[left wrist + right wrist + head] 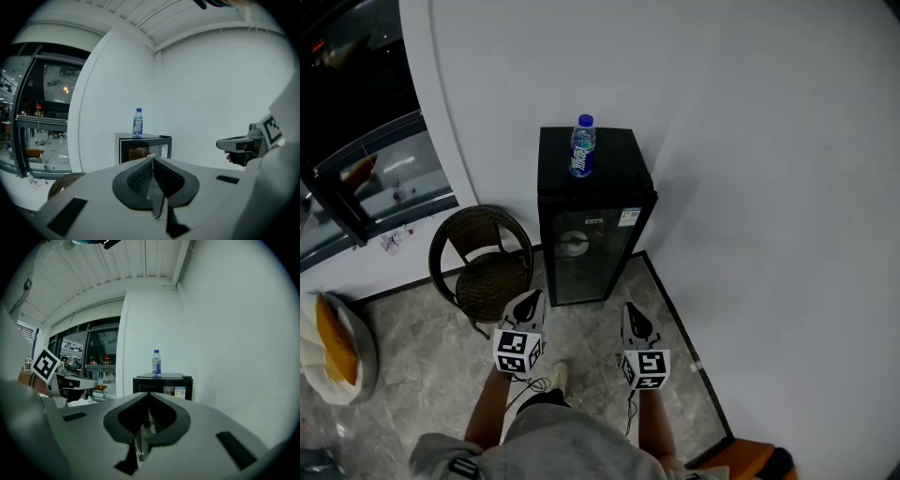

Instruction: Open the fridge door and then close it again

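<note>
left tongs and right tongs shut on nothing, lower centre, apart from closed small black glass-door fridge above.

A bottle is set upright on top of the fridge. A chair is placed just to the fridge's left.

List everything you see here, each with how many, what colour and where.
Fridge: one, black, glass door shut, in the room's corner.
Water bottle: one, clear with blue cap, upright on the fridge top.
Wicker chair: one, dark brown, left of the fridge.
Bundle: one, white and orange, on the floor at far left.
Left gripper: one, grey, jaws shut, empty, short of the fridge.
Right gripper: one, grey, jaws shut, empty, short of the fridge.
</note>
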{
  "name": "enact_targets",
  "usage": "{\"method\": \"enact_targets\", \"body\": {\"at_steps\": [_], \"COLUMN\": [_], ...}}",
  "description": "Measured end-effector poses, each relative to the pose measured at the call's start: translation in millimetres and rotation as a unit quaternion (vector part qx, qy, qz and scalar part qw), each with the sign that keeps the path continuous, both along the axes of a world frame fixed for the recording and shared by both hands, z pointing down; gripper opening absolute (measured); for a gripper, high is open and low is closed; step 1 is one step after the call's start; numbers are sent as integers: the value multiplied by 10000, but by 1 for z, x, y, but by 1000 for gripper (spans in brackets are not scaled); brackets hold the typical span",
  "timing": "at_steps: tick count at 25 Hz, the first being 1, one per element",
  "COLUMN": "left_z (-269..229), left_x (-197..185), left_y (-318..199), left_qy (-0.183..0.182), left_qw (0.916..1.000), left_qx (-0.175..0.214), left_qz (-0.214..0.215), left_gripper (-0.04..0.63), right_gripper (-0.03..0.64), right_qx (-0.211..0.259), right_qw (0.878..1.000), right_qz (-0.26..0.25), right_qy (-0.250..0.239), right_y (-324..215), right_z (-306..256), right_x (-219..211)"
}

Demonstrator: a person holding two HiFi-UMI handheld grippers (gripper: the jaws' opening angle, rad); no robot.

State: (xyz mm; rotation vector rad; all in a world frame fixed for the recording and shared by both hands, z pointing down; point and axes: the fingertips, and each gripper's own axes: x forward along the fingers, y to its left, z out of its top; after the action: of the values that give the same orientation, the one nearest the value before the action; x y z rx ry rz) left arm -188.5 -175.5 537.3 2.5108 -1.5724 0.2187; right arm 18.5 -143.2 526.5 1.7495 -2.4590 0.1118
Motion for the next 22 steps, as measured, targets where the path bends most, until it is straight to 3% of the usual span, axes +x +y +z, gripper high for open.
{"method": "enact_targets", "body": {"at_steps": [19,22], "left_z": [15,20], "left_x": [-23,-25], "left_y": [-145,-161], "left_qy": [-3,41], "left_qw": [9995,9995], "left_qx": [-40,-109], "left_qz": [302,280], "left_gripper": [11,47], "right_gripper": [25,25], "right_qx": [-269,-301], "right_qw": [9986,9982], "right_qz": [436,513], "right_qy": [-91,-102], "right_y": [-98,-107], "right_z": [25,27], "right_x": [-20,-16]}}
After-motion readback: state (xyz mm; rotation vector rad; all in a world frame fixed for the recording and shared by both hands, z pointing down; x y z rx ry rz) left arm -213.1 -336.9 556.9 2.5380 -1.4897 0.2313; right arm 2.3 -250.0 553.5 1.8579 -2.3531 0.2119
